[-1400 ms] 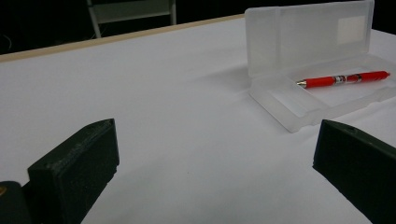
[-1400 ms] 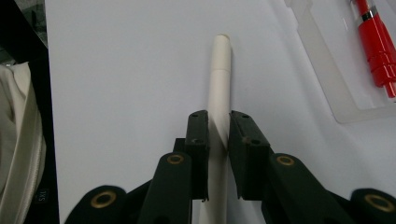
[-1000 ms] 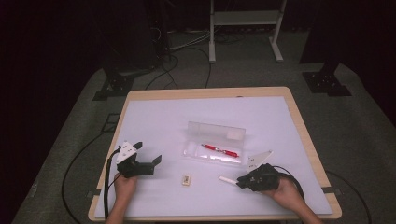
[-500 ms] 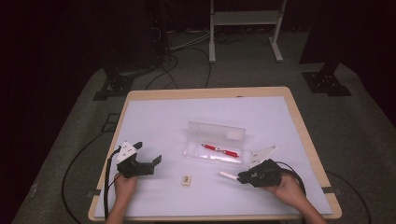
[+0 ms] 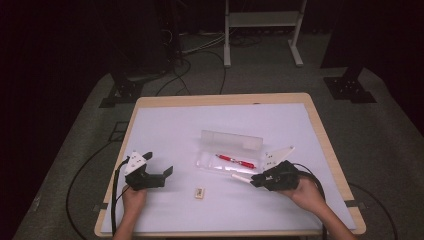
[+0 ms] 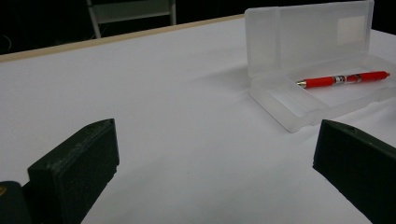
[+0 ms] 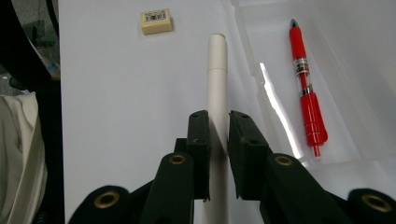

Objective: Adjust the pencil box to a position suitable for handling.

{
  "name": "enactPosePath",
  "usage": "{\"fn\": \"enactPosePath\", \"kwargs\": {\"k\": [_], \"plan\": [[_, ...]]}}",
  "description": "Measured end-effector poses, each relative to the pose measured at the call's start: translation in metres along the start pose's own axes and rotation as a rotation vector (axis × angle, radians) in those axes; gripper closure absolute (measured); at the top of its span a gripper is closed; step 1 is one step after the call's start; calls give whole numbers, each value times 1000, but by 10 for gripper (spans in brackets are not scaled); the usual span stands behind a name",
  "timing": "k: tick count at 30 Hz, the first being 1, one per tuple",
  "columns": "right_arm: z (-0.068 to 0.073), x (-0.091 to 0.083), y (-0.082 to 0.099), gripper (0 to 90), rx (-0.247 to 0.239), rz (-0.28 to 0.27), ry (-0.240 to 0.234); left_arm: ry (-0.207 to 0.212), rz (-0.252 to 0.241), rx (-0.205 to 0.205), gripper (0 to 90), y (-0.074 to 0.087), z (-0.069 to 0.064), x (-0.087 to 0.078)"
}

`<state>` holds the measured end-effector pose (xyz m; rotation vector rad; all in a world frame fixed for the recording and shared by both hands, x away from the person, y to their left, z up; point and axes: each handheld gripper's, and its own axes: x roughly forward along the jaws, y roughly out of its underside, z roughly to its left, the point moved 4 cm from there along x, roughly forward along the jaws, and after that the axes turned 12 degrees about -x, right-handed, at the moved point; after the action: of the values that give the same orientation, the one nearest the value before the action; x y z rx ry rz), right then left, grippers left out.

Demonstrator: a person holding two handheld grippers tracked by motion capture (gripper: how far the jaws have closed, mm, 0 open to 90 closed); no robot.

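Observation:
A clear plastic pencil case [image 5: 230,152] [image 6: 308,70] [image 7: 336,56] lies open mid-table with a red pen [image 5: 235,160] [image 6: 343,80] [image 7: 306,88] inside. My right gripper [image 5: 256,179] [image 7: 218,135] is shut on a white pen [image 5: 241,177] [image 7: 216,79], held just off the table beside the case's near edge. A small cream eraser [image 5: 199,192] [image 7: 156,21] lies on the white table [image 5: 210,120] in front of the case. My left gripper [image 5: 157,165] [image 6: 215,154] rests at the table's left, jaws wide open with nothing between them.
The case's lid [image 5: 232,139] stands upright at the far side. The wooden table edge [image 5: 220,100] runs along the back. A metal frame [image 5: 262,30] and cables [image 5: 195,55] sit on the dark floor beyond.
My right gripper has lifted slightly with the white pen and drifted toward the case. The left gripper has stayed in place.

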<state>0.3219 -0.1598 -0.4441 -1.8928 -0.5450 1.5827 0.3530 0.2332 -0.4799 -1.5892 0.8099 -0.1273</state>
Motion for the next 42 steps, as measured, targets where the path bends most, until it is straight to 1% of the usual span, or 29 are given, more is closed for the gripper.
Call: {"fn": "enactPosePath", "kwargs": {"k": [3,4,9,15,16,20,21,28,32,33,36,38,42], "plan": [[-3,1,-4,780,-10,0,3,0,0,1,0,0,0,0],[-4,1,-6,780,-4,0,2,0,0,0,0,0,0,0],[-10,1,-13,780,-23,-5,5,1,0,0,0,0,0,0],[-16,3,-19,780,-22,-8,6,0,0,0,0,0,0,0],[-16,4,-20,780,-17,-5,7,1,0,-1,0,0,0,0],[-18,6,-23,780,-24,-3,6,1,0,-1,0,0,0,0],[-19,6,-24,780,-33,-2,5,1,0,0,0,0,0,0],[-22,7,-29,780,-28,3,4,1,-1,-1,0,0,0,0],[-25,8,-31,780,-46,7,3,1,-1,-2,0,0,0,0],[-25,8,-32,780,-37,8,4,1,-1,-2,0,0,0,0],[-27,9,-35,780,-47,3,5,1,-1,-2,0,0,0,0],[-28,9,-37,780,-45,8,4,2,-2,0,0,0,0,0],[-30,12,-43,780,-62,13,1,2,-1,1,0,0,0,0]]}}
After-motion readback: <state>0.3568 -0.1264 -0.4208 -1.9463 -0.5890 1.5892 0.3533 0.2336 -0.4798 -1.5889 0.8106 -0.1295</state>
